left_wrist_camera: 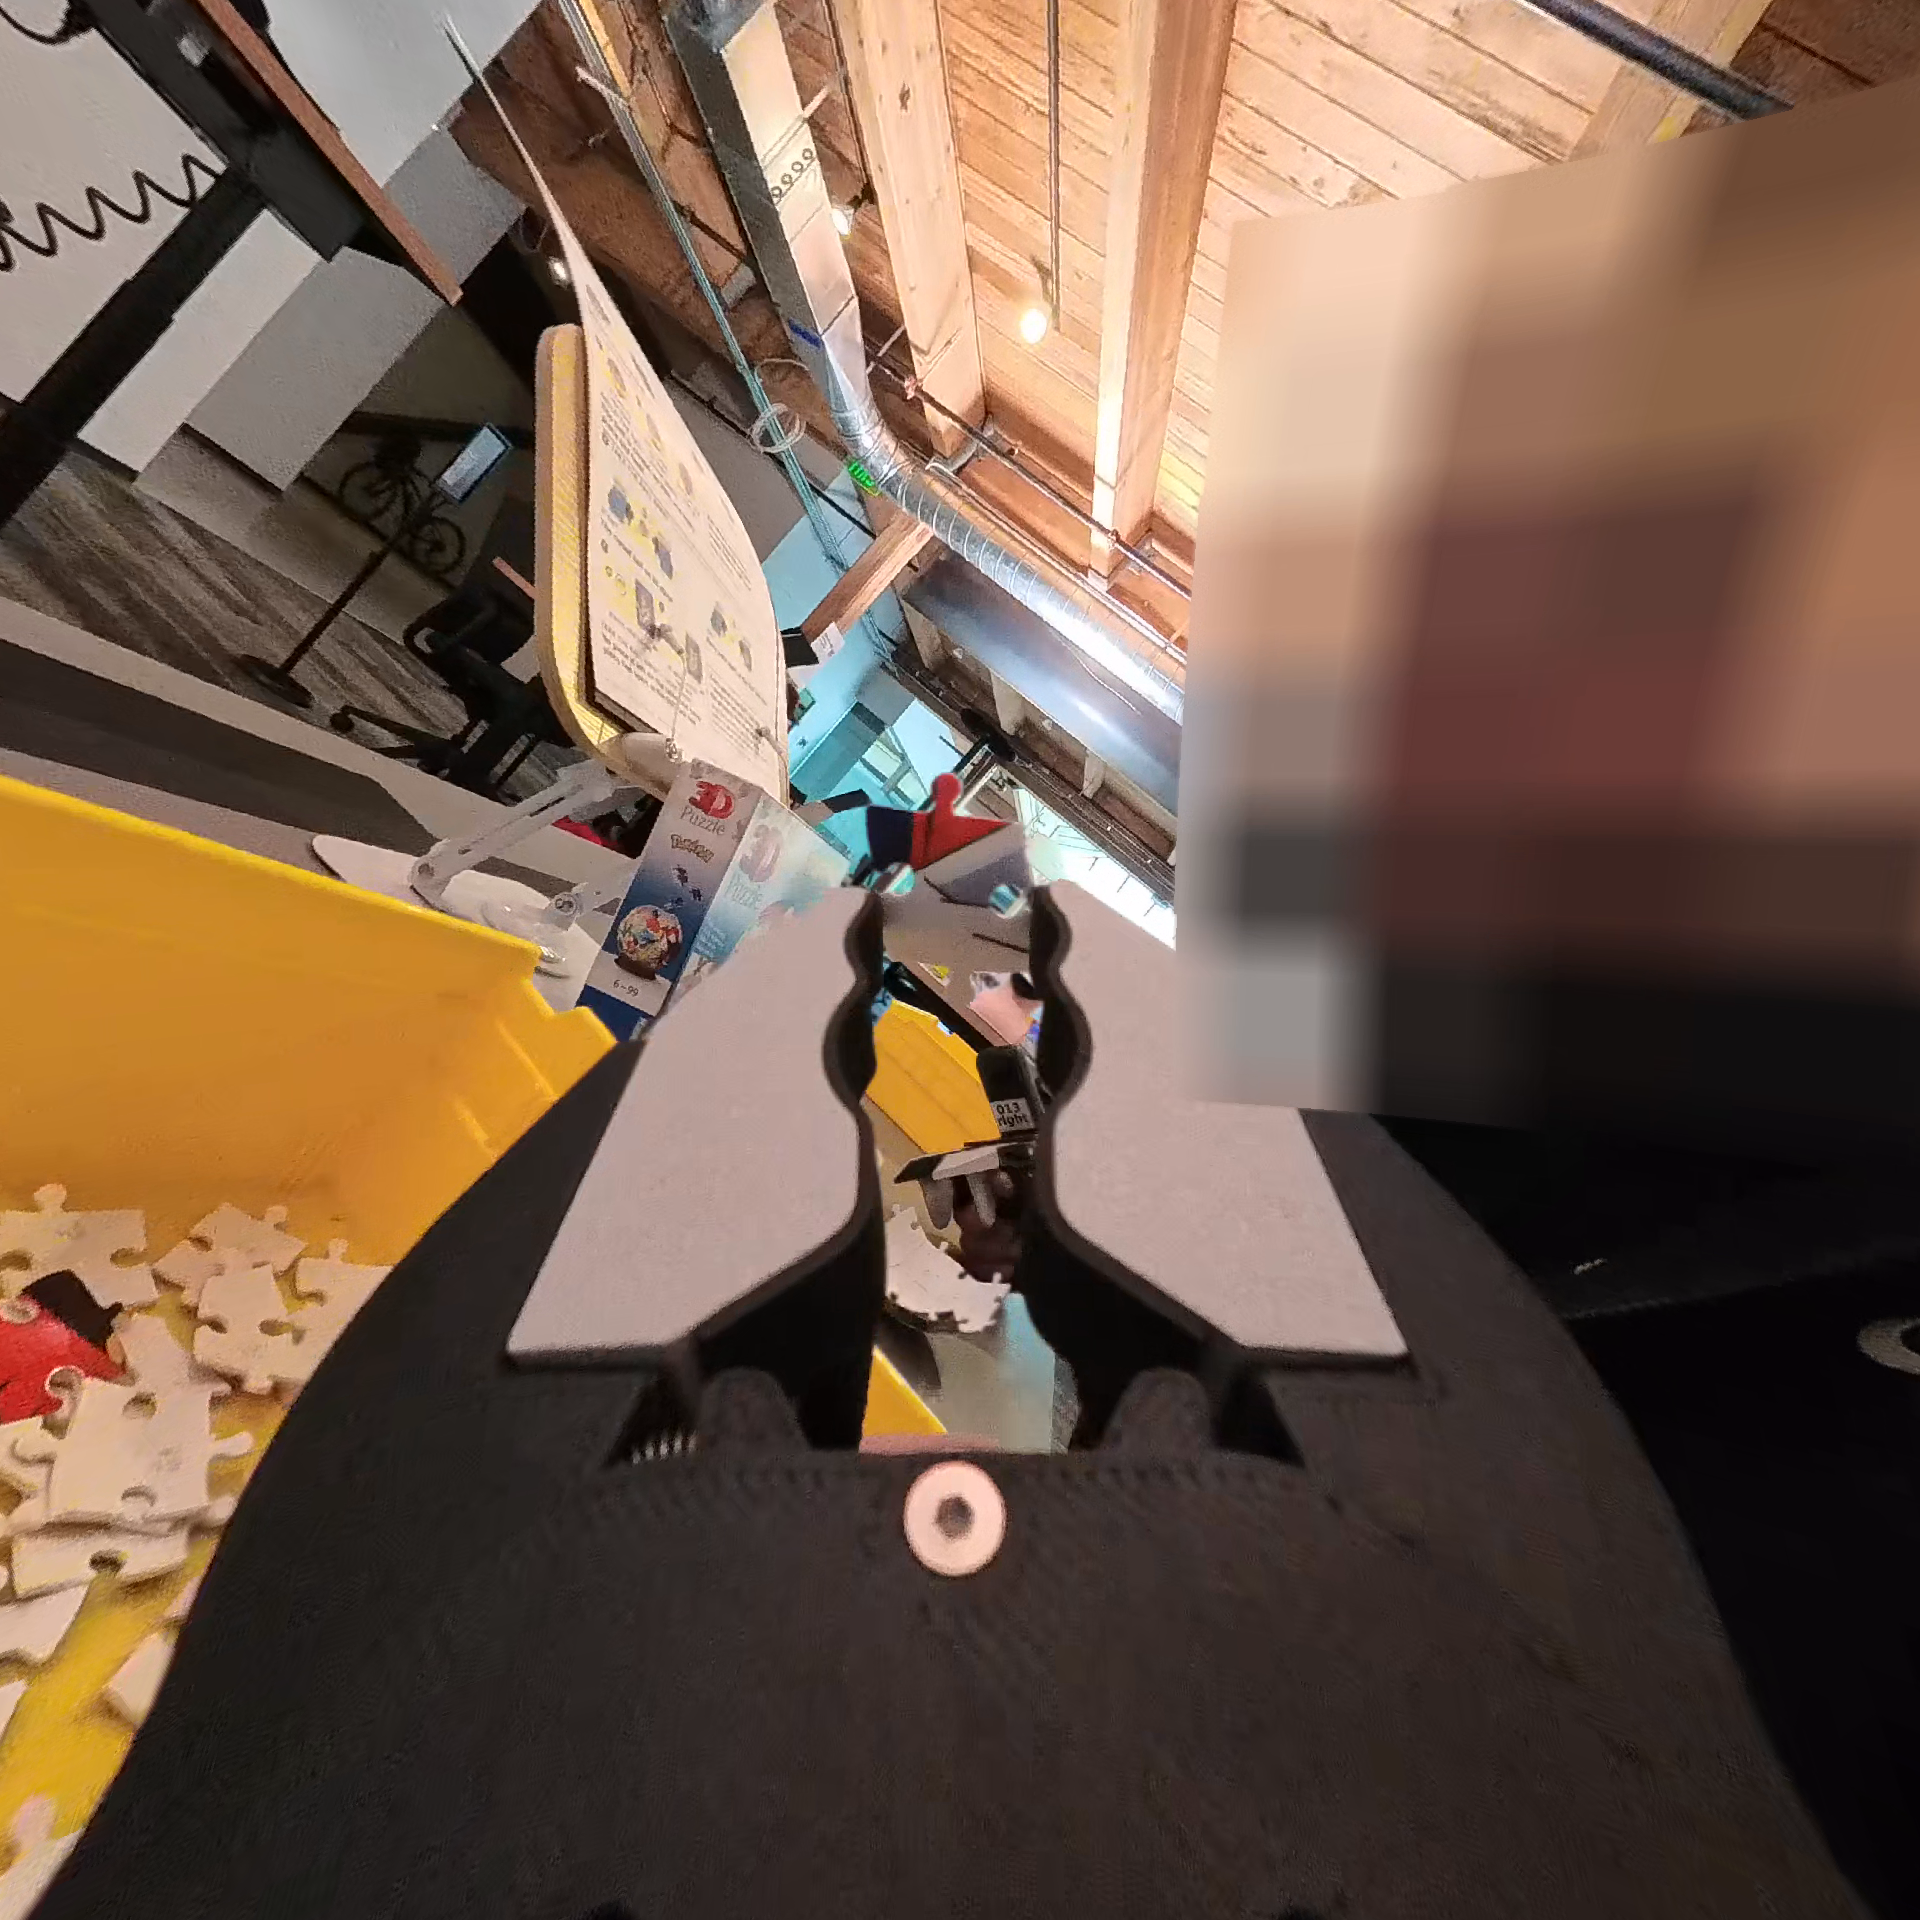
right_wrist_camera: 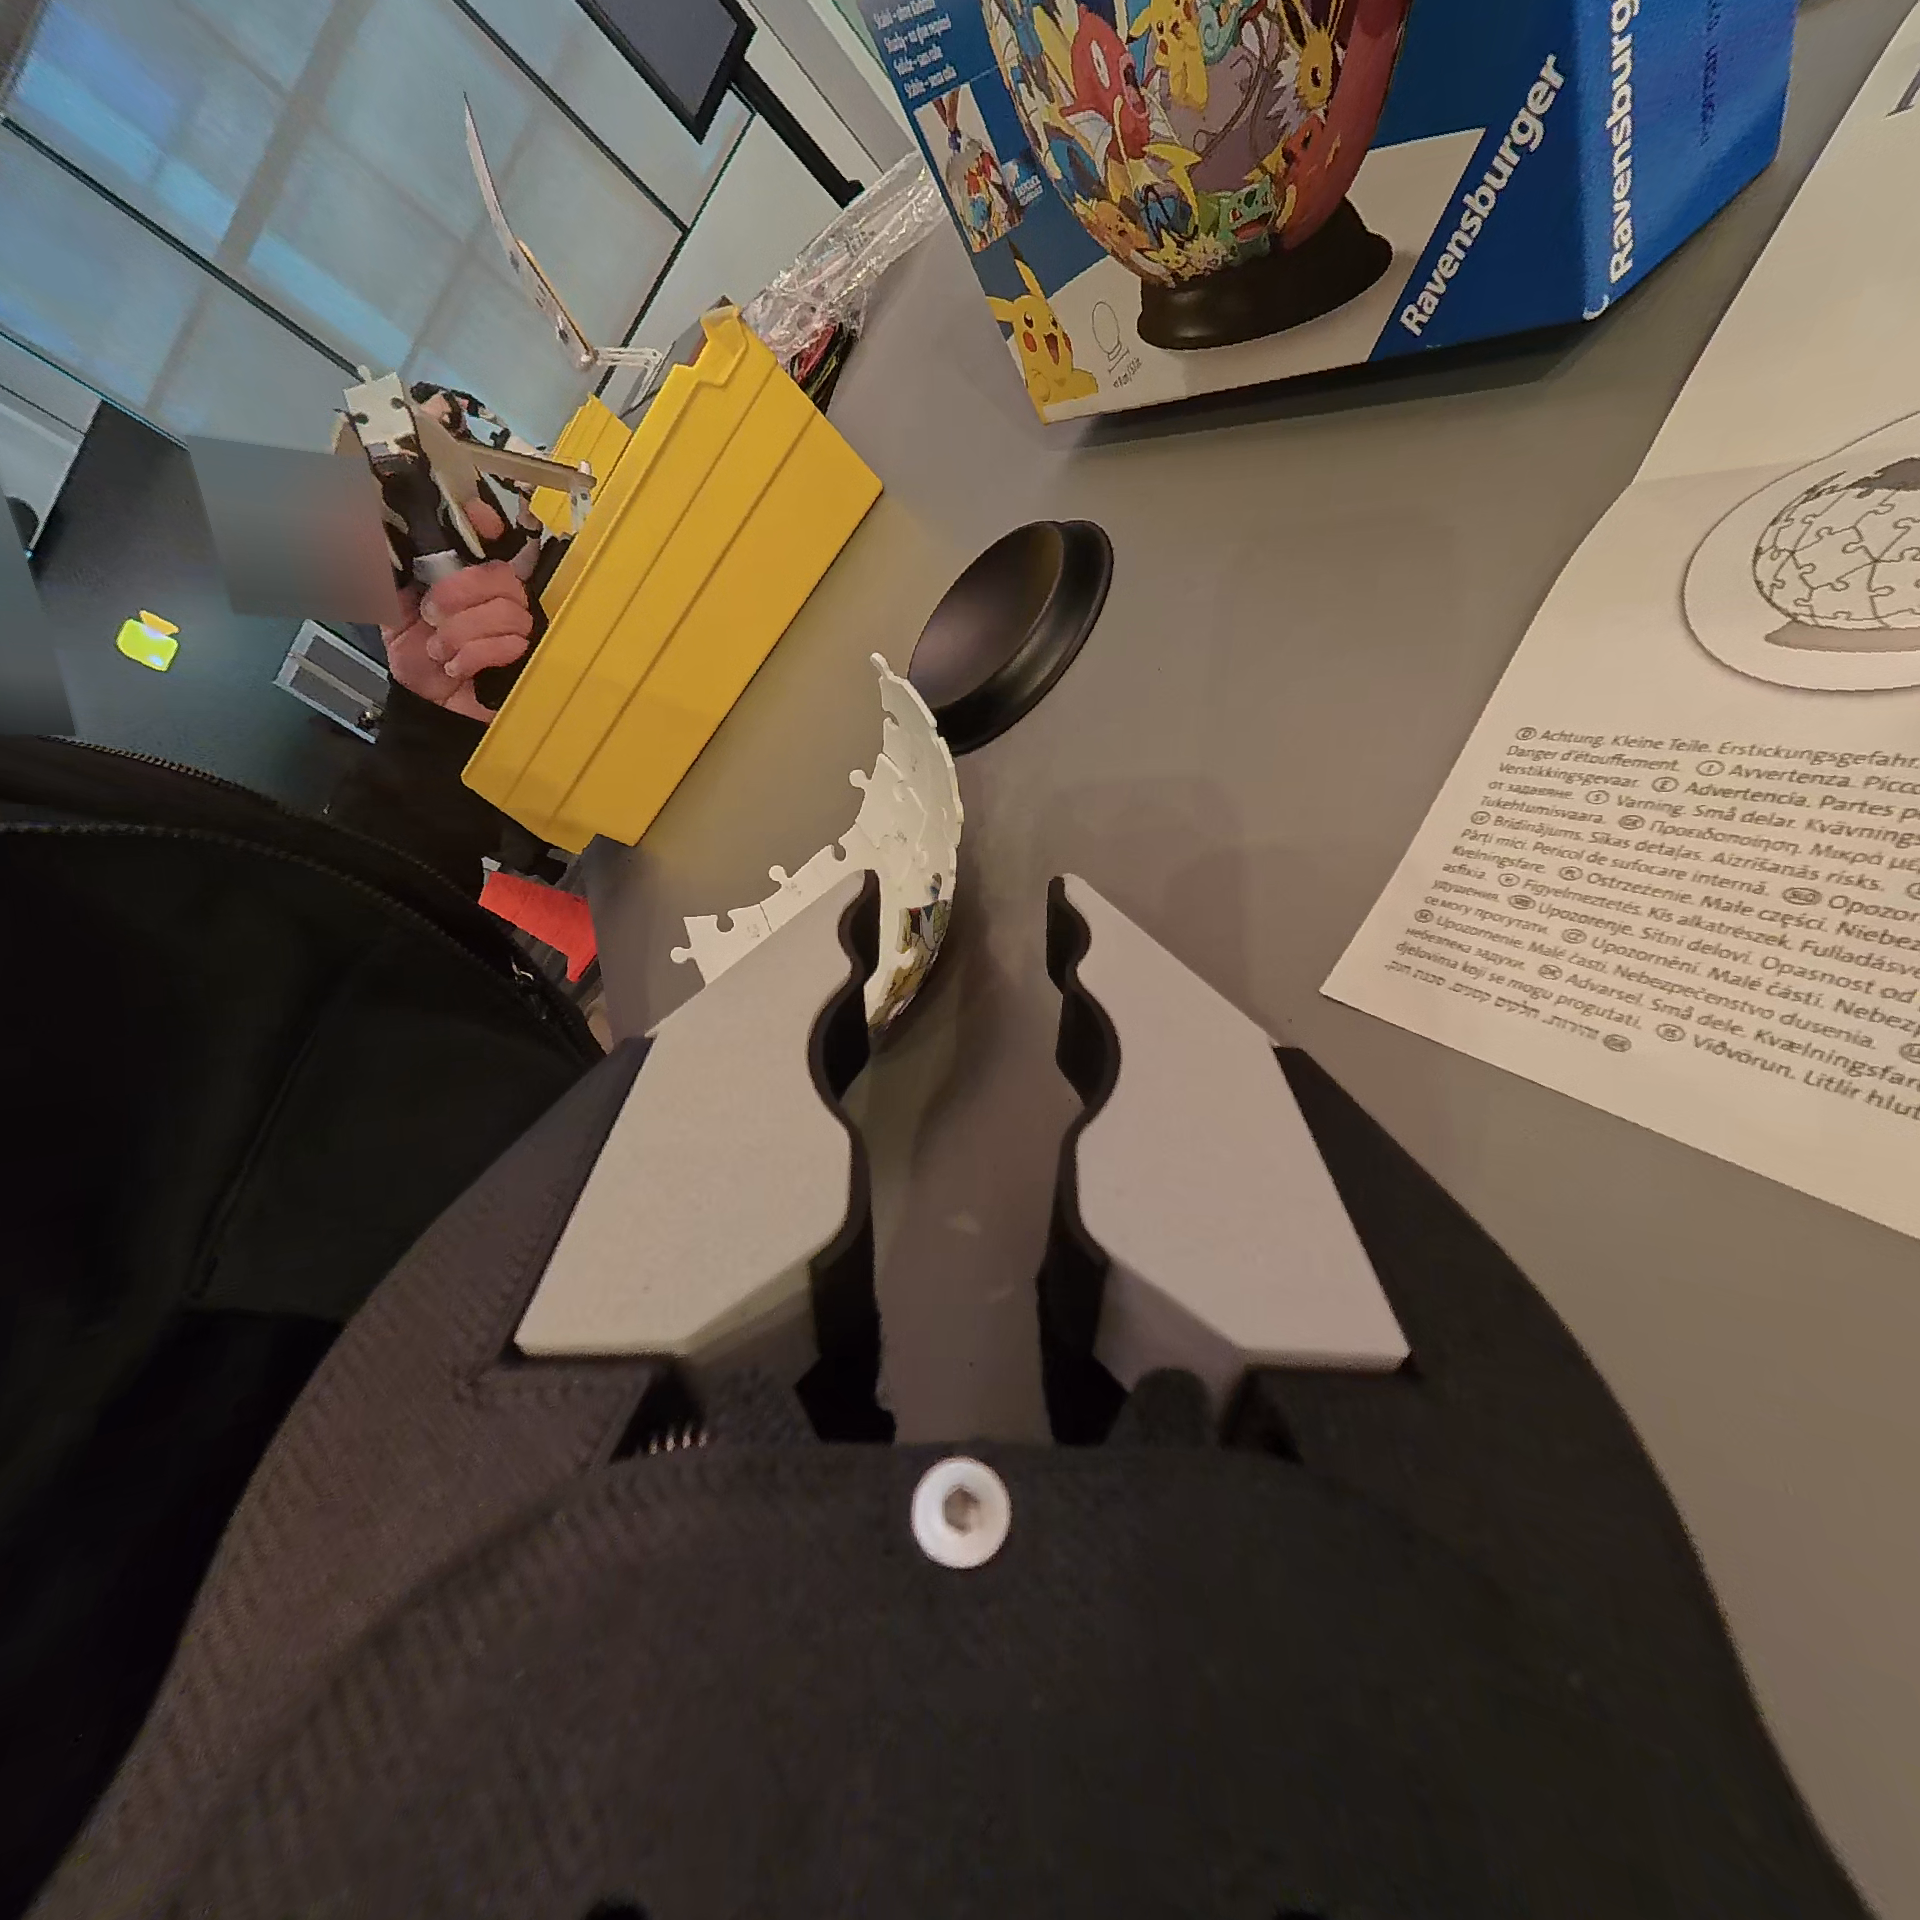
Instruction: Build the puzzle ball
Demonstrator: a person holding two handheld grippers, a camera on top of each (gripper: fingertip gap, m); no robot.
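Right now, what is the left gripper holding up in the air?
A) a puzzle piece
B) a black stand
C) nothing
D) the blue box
A: in the left wrist view the left gripper pinches a red, blue and white puzzle piece at its fingertips, raised above the yellow bin.

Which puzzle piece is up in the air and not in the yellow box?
The red, blue and white puzzle piece, pinched at the tip of the left gripper. The other loose pieces lie in a heap in the yellow box, mostly white side up.

R gripper [right_wrist_camera: 956,904] open, empty, mid-frame over grey table [right_wrist_camera: 1195,727]; half-built puzzle ball [right_wrist_camera: 914,821] just left of tips.
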